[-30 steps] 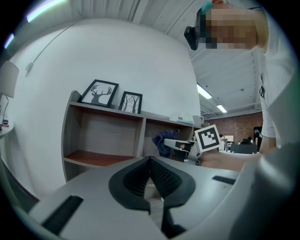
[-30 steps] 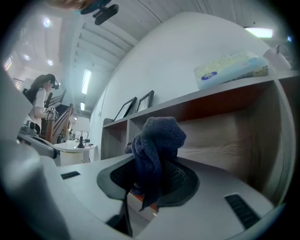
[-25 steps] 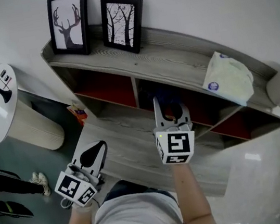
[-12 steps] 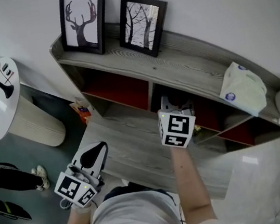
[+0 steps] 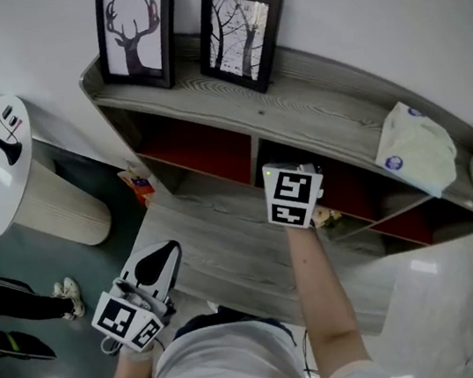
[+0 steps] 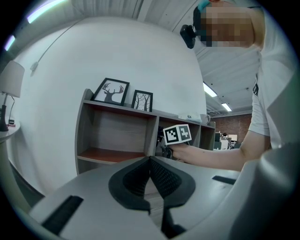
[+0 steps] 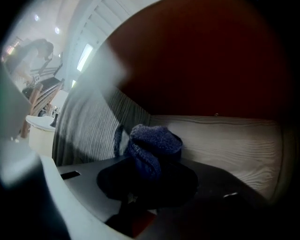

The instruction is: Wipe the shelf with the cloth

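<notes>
Blue cloth (image 7: 152, 147), pinched in your right gripper (image 7: 149, 180), has advanced into a shelf (image 5: 331, 111) compartment at 12 o'clock, so wiping can begin there; your left gripper (image 6: 150, 164) hangs at 7 o'clock, jaws pressed together, empty.

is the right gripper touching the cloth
Touching. The right gripper view shows the right gripper with its jaws shut on the bunched blue cloth, which sticks out past them.
</notes>
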